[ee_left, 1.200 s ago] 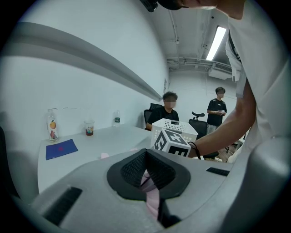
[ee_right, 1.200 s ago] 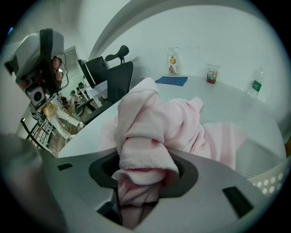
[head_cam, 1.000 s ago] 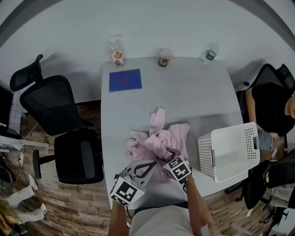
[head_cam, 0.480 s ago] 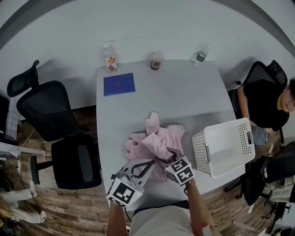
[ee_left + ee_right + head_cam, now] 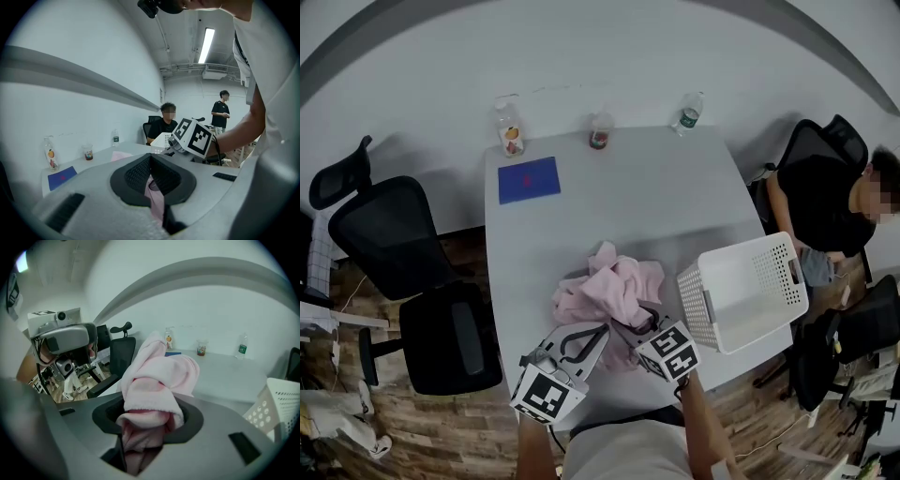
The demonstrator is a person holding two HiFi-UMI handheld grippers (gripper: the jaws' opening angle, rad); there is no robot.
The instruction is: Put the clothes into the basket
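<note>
A pale grey table carries a blue square mat near its far left corner. Along the far edge stand an orange-labelled bottle, a cup and a water bottle. A black office chair stands on the wooden floor at left, and a person in black sits at right.
</note>
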